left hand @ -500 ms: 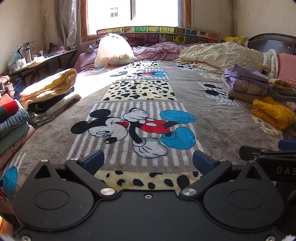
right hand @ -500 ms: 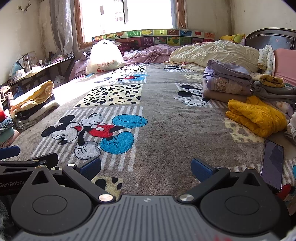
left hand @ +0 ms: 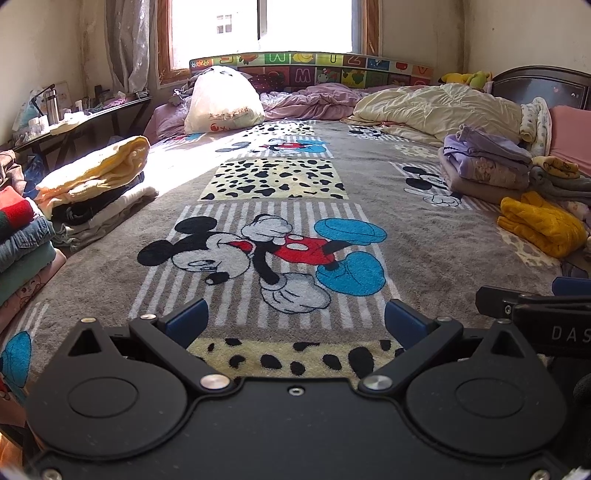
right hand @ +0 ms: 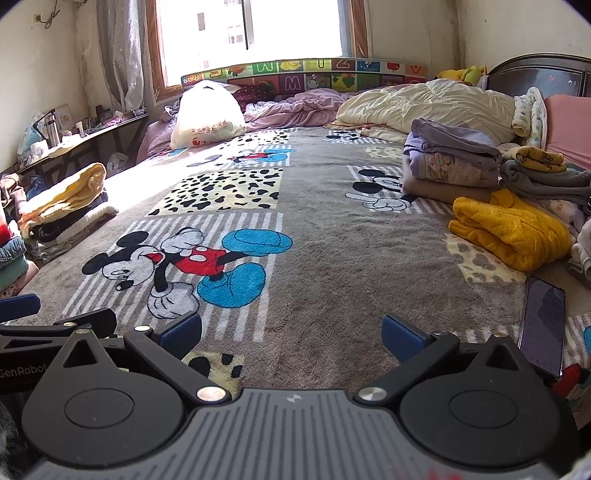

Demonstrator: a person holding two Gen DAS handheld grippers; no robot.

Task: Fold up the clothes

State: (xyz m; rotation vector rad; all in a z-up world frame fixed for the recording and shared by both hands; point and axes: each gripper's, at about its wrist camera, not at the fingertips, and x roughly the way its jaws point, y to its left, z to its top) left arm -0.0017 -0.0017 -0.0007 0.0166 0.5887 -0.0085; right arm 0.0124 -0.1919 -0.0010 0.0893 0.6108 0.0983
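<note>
Grey plush blanket (left hand: 369, 177), printed with cartoon mice and spotted cream panels, is spread across the bed and fills both views; nothing lies on its central area.

Left gripper (left hand: 293, 322): seen low at 6 o'clock of the left wrist view; blue-padded fingers (left hand: 186, 322) are spread wide apart and nothing is held between them; it is poised just over the blanket.

Right gripper (right hand: 291, 332): seen at 6 o'clock of the right wrist view; fingers (right hand: 400, 338) are likewise parted and empty; its black frame is also glimpsed at 4 o'clock of the left wrist view, just beside the left gripper.

Clothes to be folded: yellow knit garment (right hand: 511, 230), loosely bundled, is found at 3 o'clock of the right wrist view, on the blanket, well apart from both grippers; behind it, at 2 o'clock, a folded purple and beige stack (right hand: 448, 166) and a grey and yellow heap (right hand: 543, 171) are noted.

Folded piles (left hand: 94, 188), topped with pale yellow, are recorded at 9 o'clock of the left wrist view; a denim and green stack (left hand: 24, 251) is placed nearer, at the frame edge.

Phone (right hand: 543, 325): laid flat at 4 o'clock of the right wrist view, near the right gripper.

White plastic bag (left hand: 221, 101) and cream quilt (left hand: 439, 109) are located at 12 and 1 o'clock, below the window (left hand: 258, 26).
</note>
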